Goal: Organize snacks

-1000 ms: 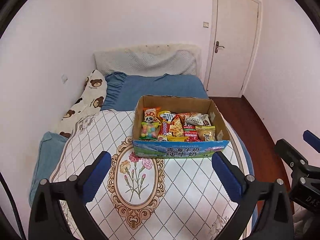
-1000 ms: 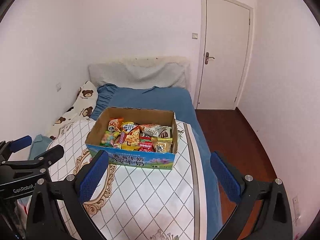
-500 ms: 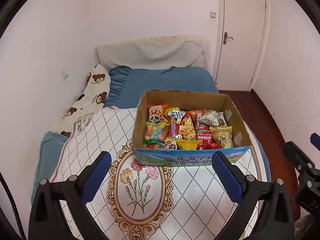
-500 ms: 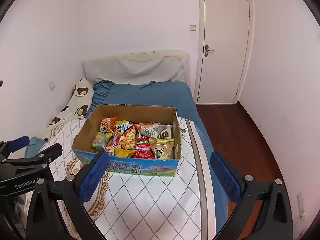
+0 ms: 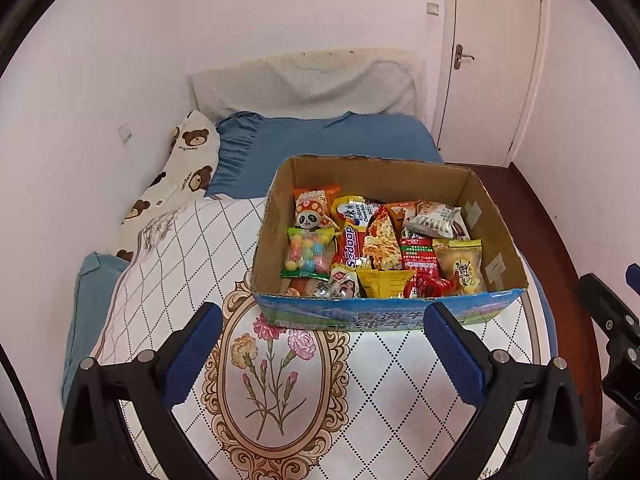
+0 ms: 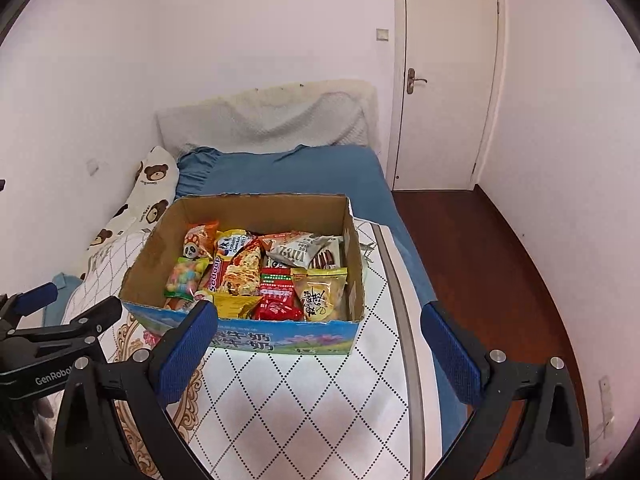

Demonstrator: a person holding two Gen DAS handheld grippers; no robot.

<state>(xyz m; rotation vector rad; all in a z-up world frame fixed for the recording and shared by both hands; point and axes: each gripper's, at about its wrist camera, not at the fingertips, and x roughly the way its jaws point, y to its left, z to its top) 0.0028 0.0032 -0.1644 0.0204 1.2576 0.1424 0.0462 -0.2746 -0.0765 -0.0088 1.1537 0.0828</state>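
A cardboard box (image 5: pixel 372 174) (image 6: pixel 260 208) with a blue printed front sits on a white quilt on the bed. It is packed with several snack packets: a panda packet (image 5: pixel 314 210), a bag of coloured candy balls (image 5: pixel 308 254) (image 6: pixel 186 276), a red packet (image 6: pixel 276 294), a yellow packet (image 5: pixel 460 266). My left gripper (image 5: pixel 322 354) hovers open just short of the box's front wall, nothing between its blue fingers. My right gripper (image 6: pixel 320 348) is open too, near the box's front right, holding nothing.
The quilt (image 5: pixel 280 380) has a flower medallion. A bear-print pillow (image 5: pixel 180 184) lies by the left wall, a blue sheet (image 5: pixel 328 140) and grey headboard behind. A shut door (image 6: pixel 444 80) and dark wood floor (image 6: pixel 480 260) lie to the right.
Both grippers have moved forward toward the box, which now appears larger and closer. Both stay open and hold nothing.
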